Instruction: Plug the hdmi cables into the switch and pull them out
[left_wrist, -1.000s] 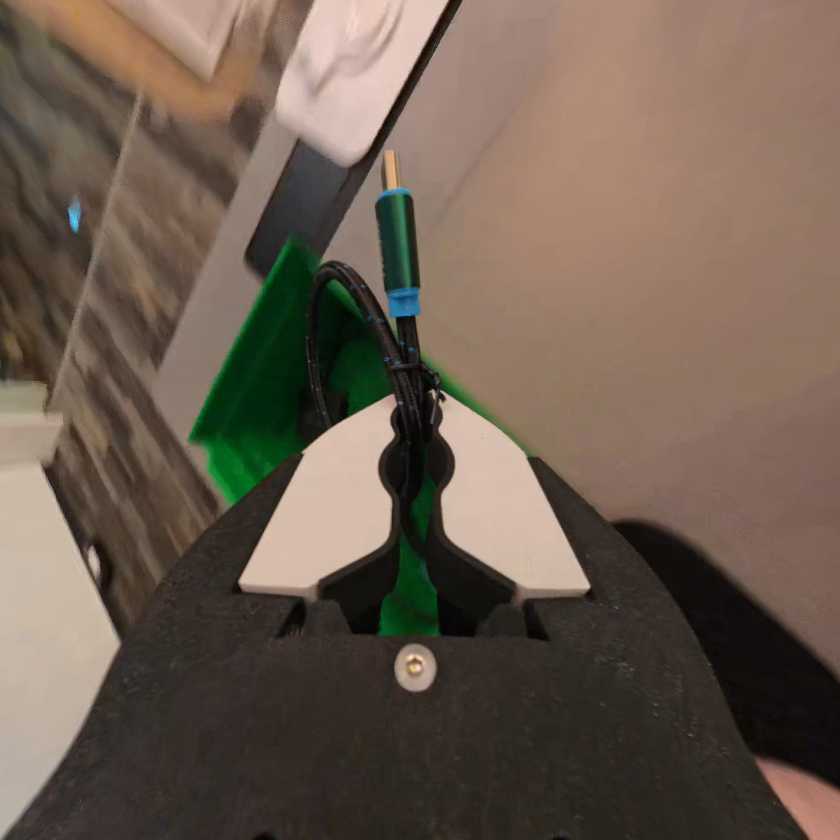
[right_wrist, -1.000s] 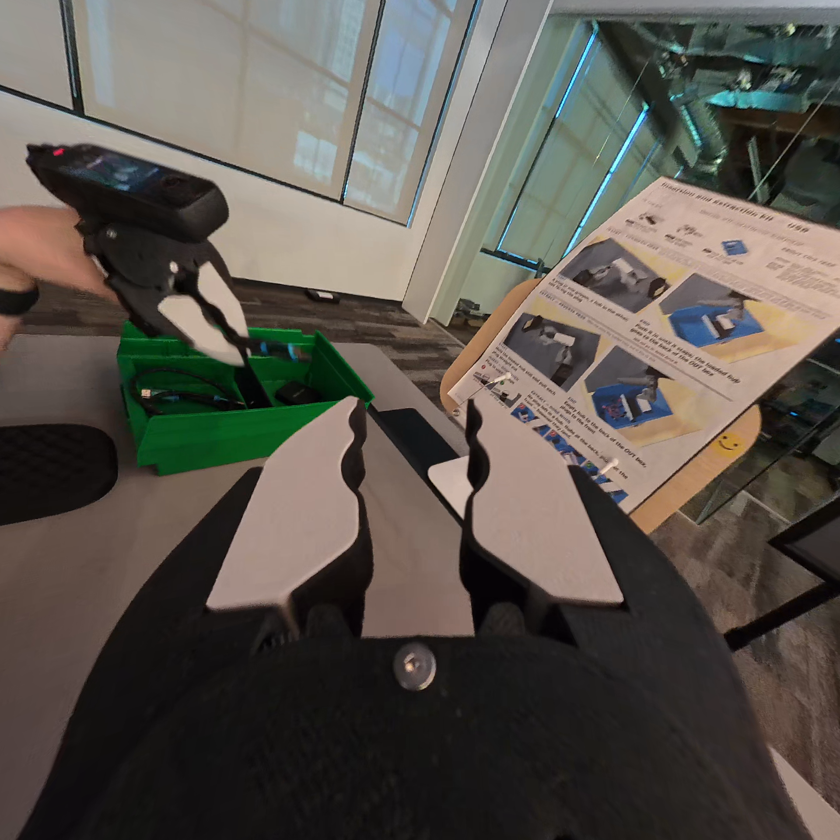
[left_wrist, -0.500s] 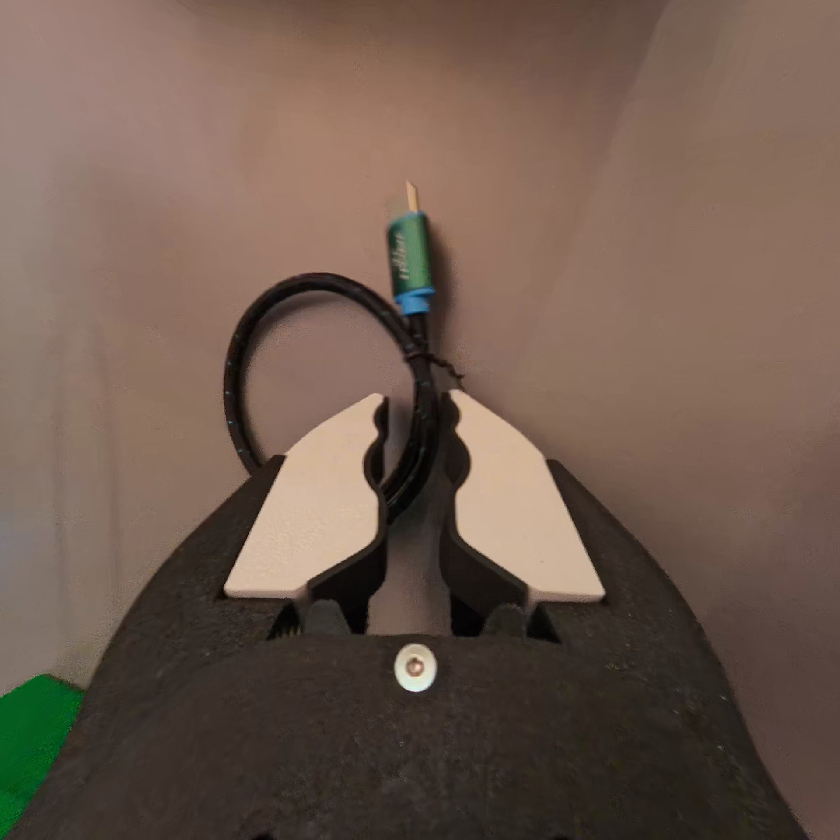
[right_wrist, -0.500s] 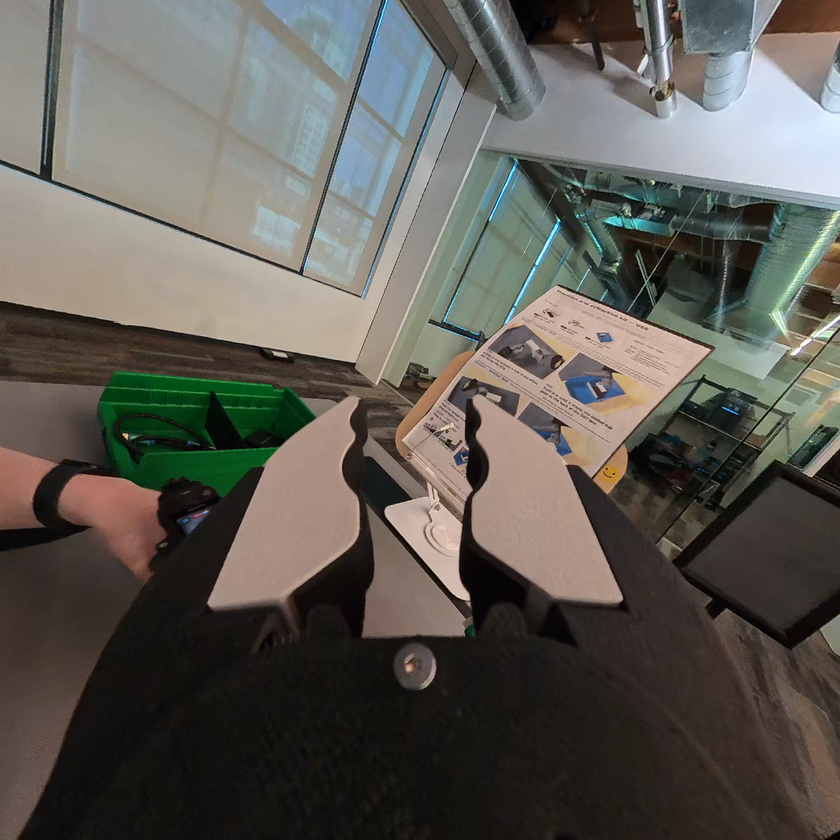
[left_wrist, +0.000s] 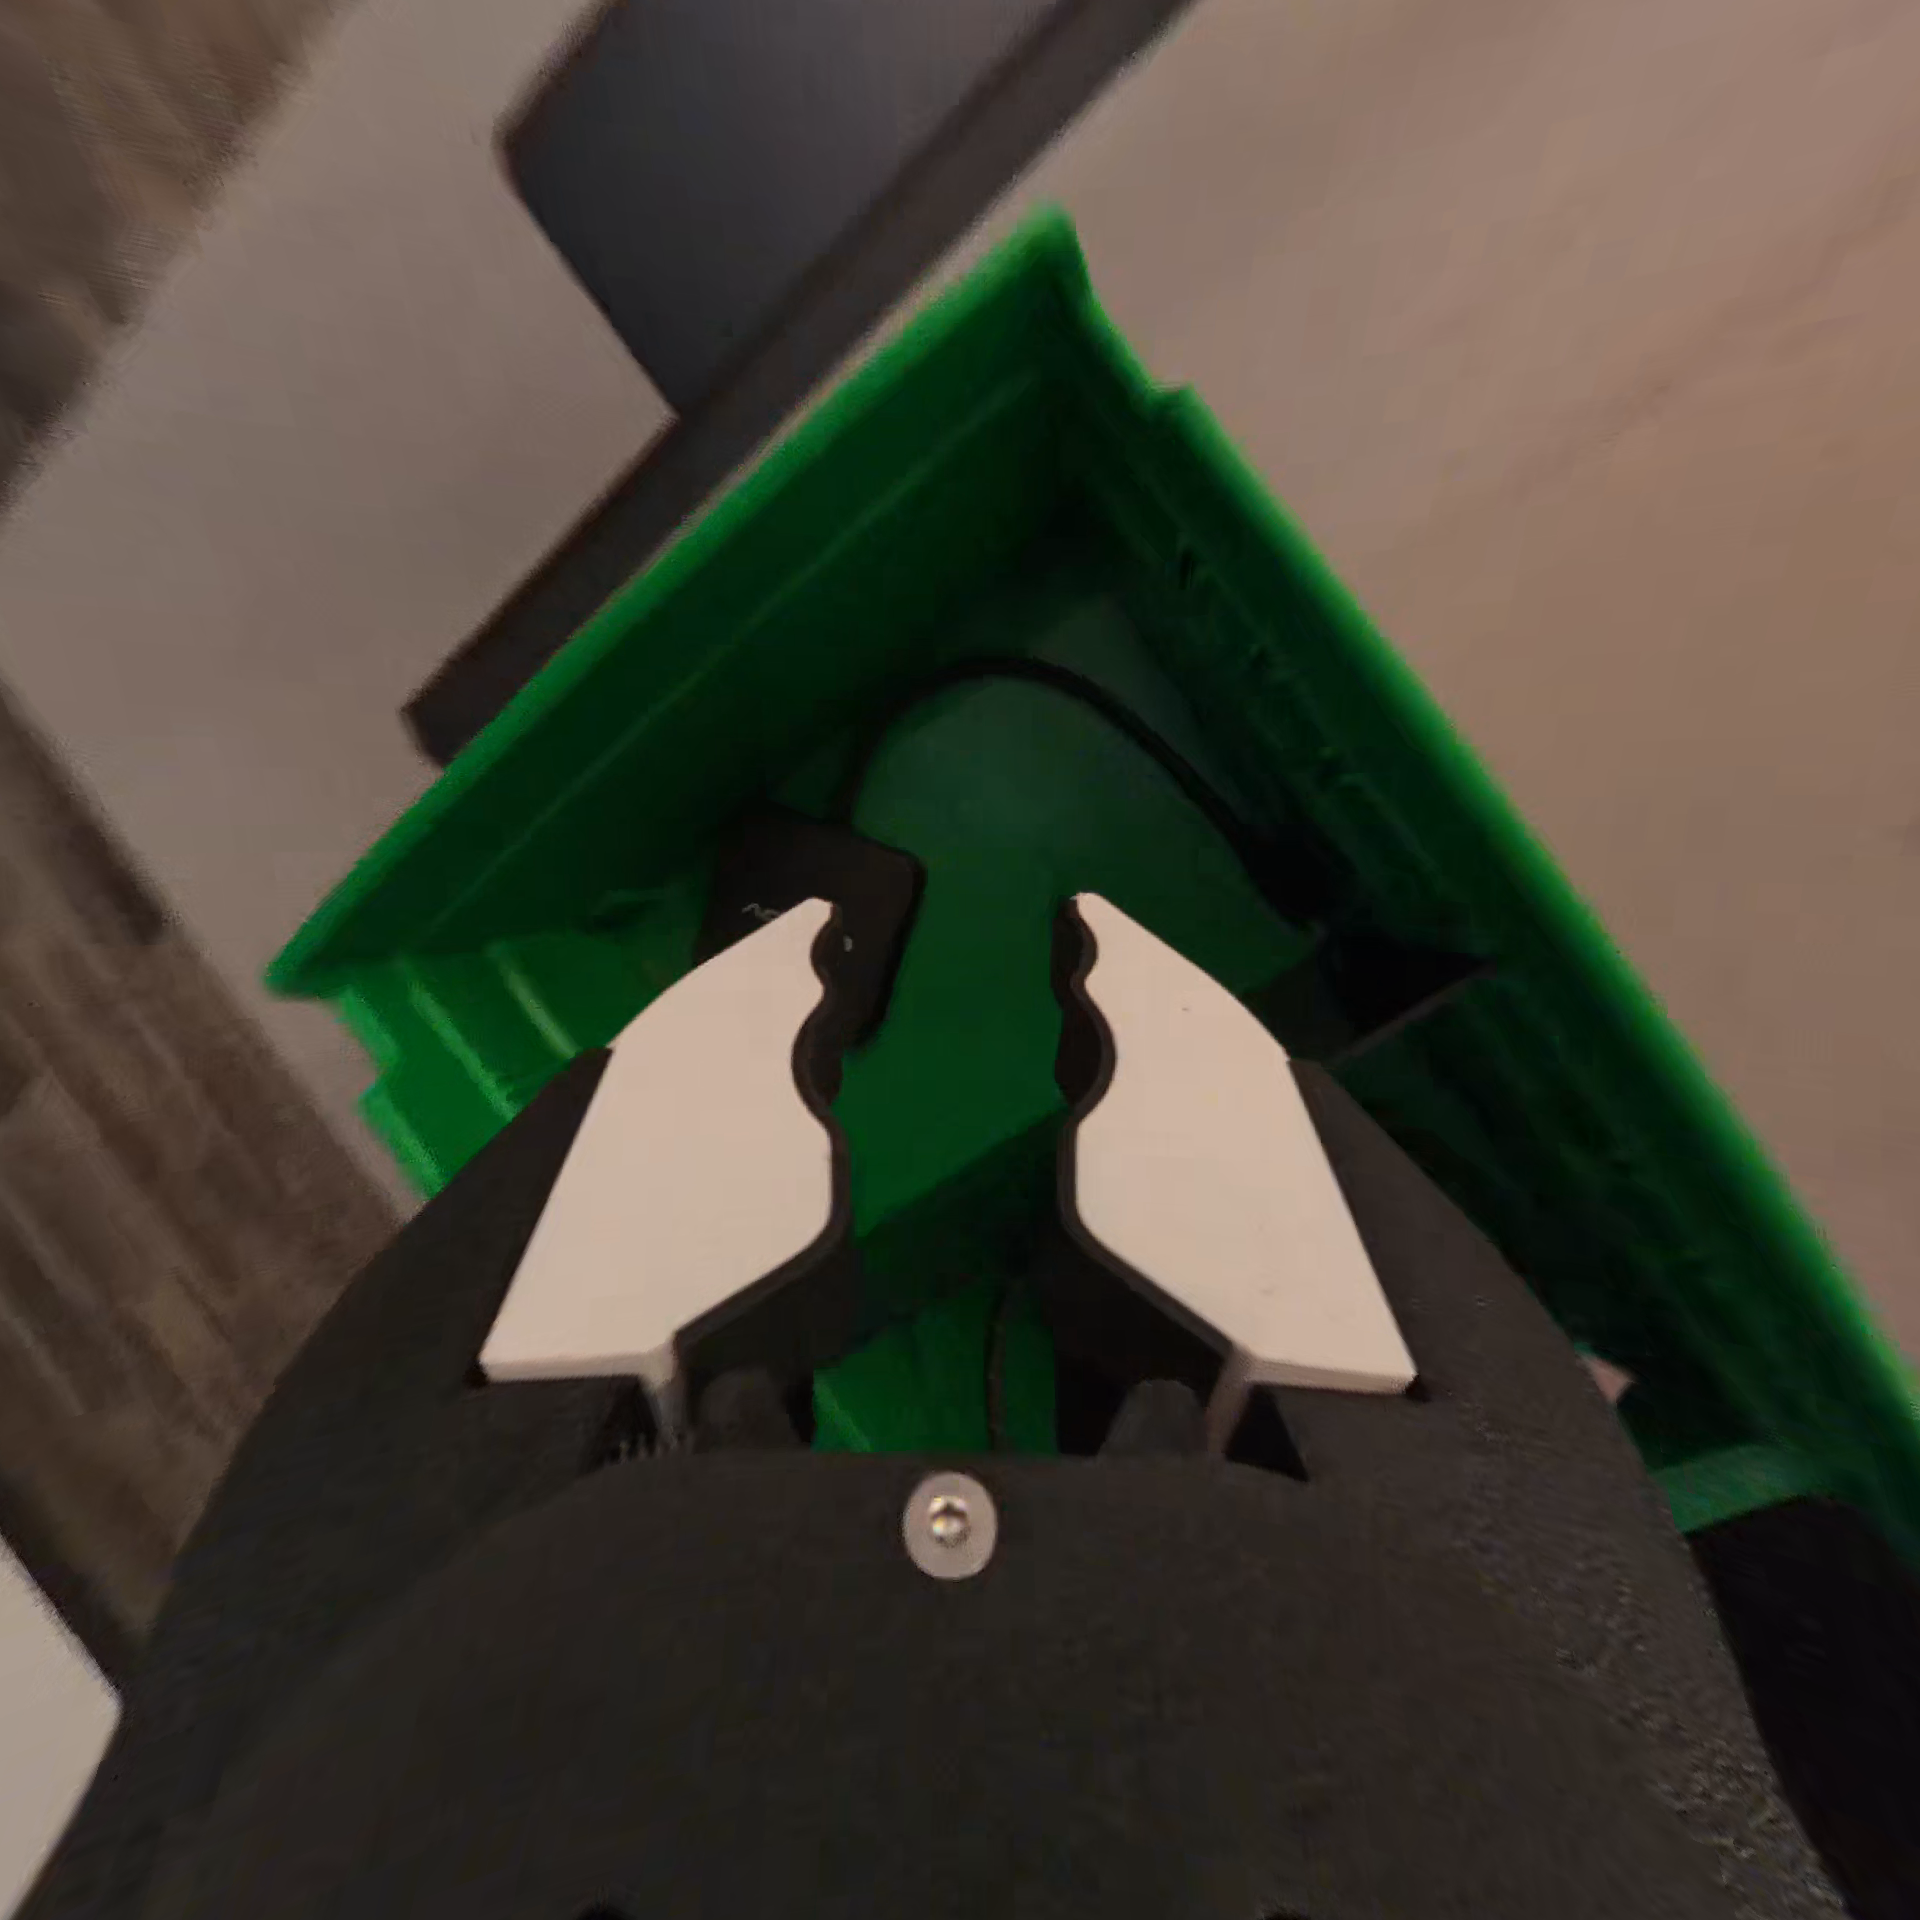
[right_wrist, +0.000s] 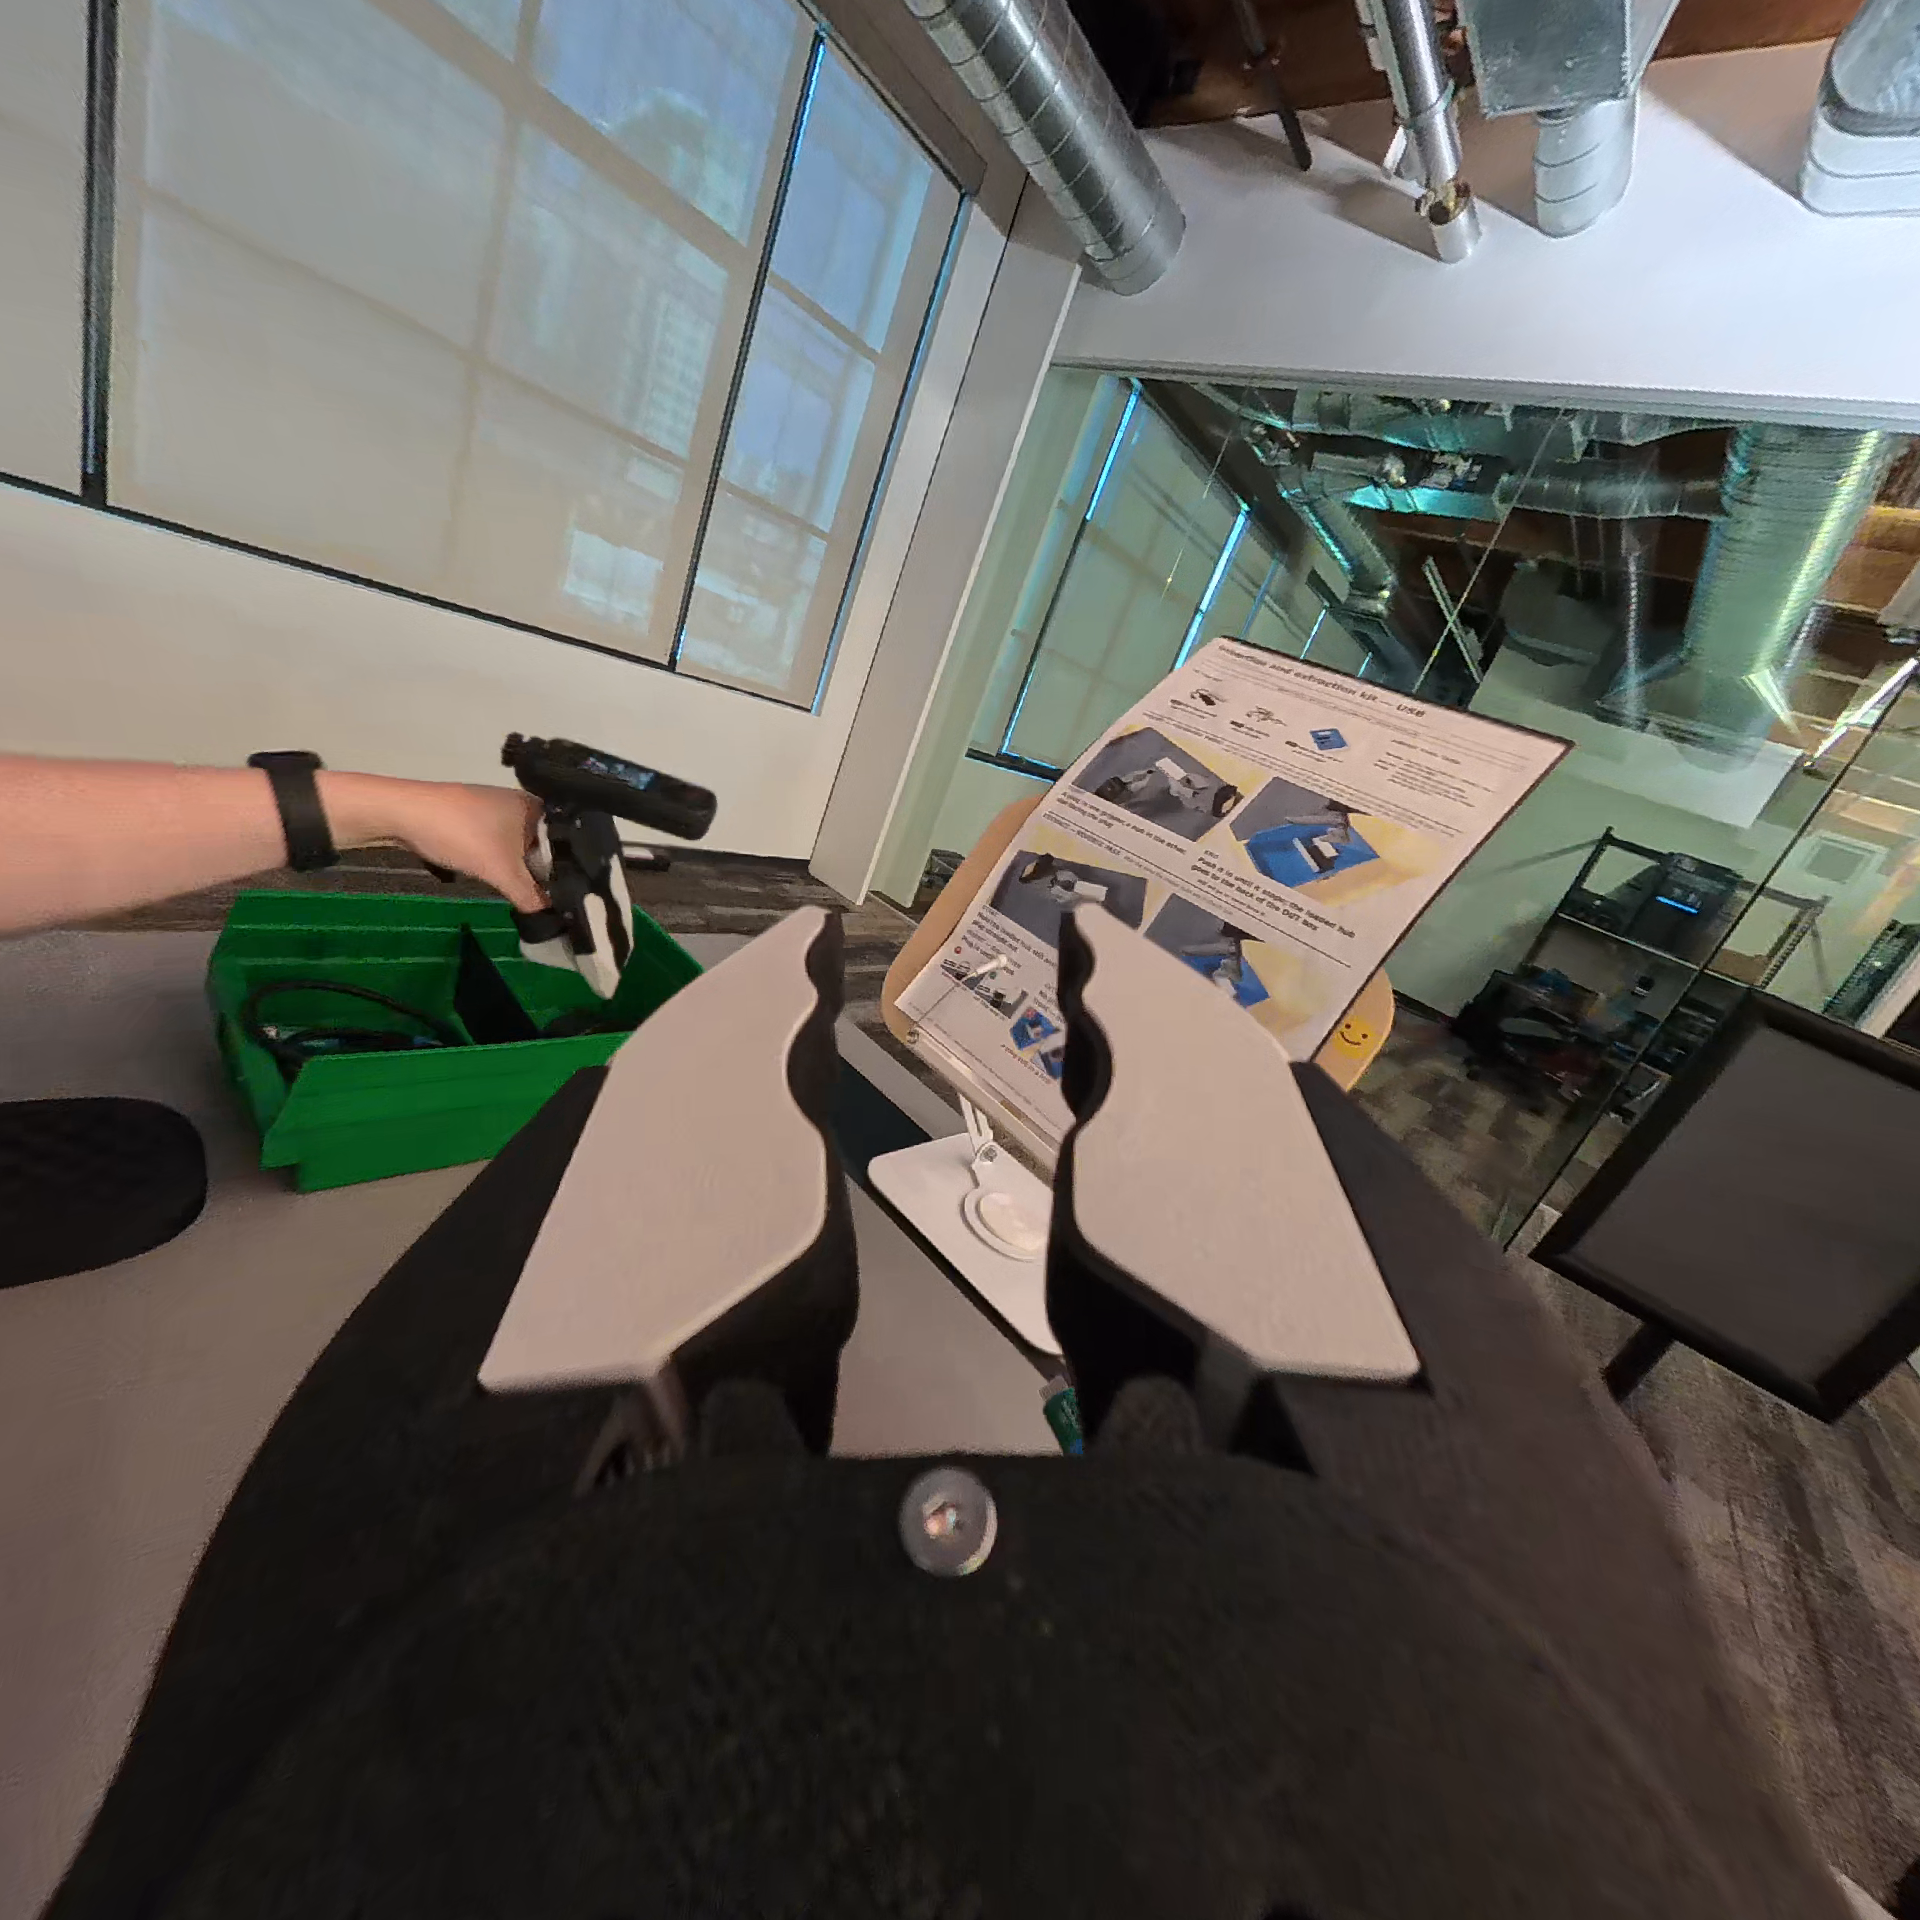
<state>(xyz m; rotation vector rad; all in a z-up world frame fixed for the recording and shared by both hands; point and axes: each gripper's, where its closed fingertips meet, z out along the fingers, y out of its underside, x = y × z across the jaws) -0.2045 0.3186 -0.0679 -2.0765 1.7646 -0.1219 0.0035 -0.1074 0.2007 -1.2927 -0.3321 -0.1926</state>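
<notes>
My left gripper (left_wrist: 951, 909) is open and empty, pointing down into a green bin (left_wrist: 727, 665). A small black box (left_wrist: 831, 883), which may be the switch, lies in the bin just beyond my left fingertip. A thin black cable (left_wrist: 1101, 707) arcs along the bin floor. My right gripper (right_wrist: 948, 920) is open and empty, held above the grey table (right_wrist: 260, 1403). The green and blue plug of an hdmi cable (right_wrist: 1060, 1418) peeks out low between its fingers. The right wrist view shows the left gripper (right_wrist: 597, 971) over the bin's right compartment (right_wrist: 416, 1081), and a coiled cable (right_wrist: 343, 1023) in the left compartment.
A black textured pad (right_wrist: 83, 1184) lies on the table left of the bin. A picture instruction sheet on a white stand (right_wrist: 1226, 883) is at the table's far right edge. A dark screen (right_wrist: 1766, 1174) stands beyond it. A dark flat pad (left_wrist: 665, 208) lies past the bin. The gap from one gripper's tips to the other's is roughly 55 centimetres.
My left gripper held a green-plugged hdmi cable, opened and let it go, then swung back over the green bin. My right gripper tilted upward and stayed open.
</notes>
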